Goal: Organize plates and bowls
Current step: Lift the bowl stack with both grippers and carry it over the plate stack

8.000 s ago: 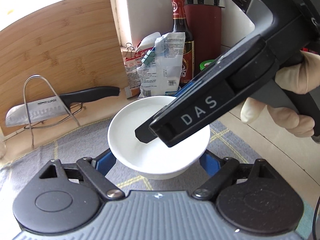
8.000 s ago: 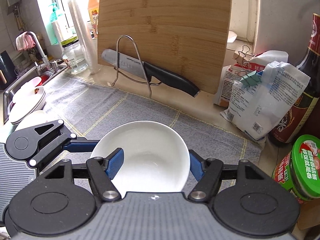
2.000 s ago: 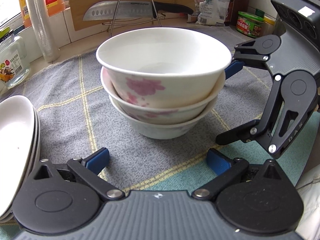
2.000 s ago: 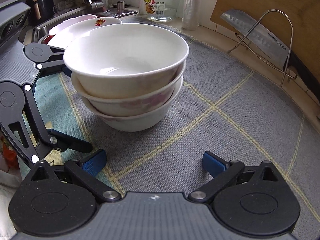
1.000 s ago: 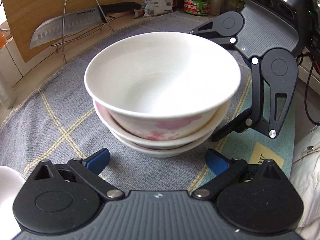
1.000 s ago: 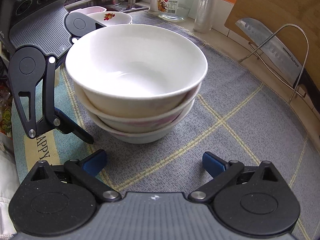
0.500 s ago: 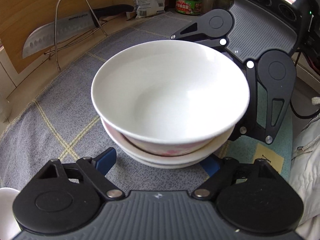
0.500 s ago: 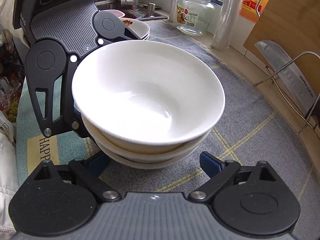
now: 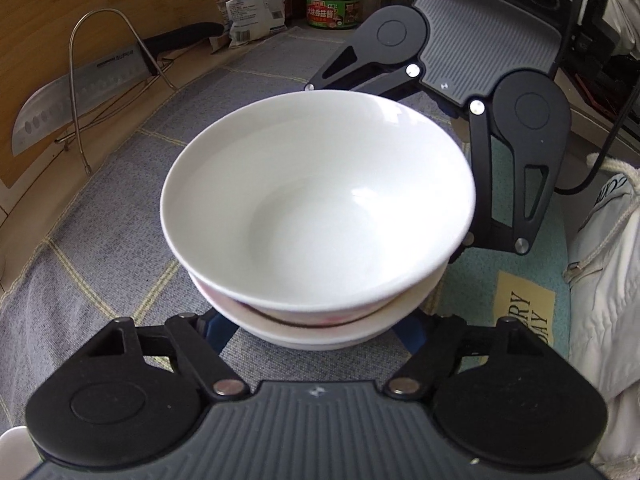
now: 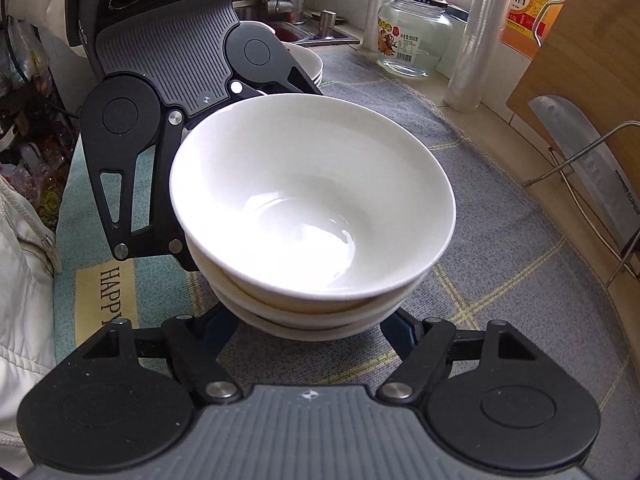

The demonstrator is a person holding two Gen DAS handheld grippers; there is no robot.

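A stack of three white bowls (image 9: pixel 316 216), the lower ones with pink flowers, stands on the grey checked mat; it also shows in the right wrist view (image 10: pixel 312 208). My left gripper (image 9: pixel 316 330) has its blue-padded fingers spread on either side of the stack's base. My right gripper (image 10: pixel 308 330) does the same from the opposite side. Each gripper shows in the other's view, facing across the stack. The fingertips are hidden under the bowls, so contact cannot be judged. A pile of white plates (image 10: pixel 308 60) sits behind the left gripper near the sink.
A knife on a wire rack (image 9: pixel 100 84) leans by a wooden board. Food packets and a green-lidded jar (image 9: pixel 332 6) stand at the back. A glass jar (image 10: pixel 414 32), a roll of cups and an oil bottle line the counter edge. A teal mat (image 9: pixel 520 312) lies nearby.
Both grippers have moved in and lower around the bowl stack from opposite sides, and their fingers have narrowed toward the base of the stack.
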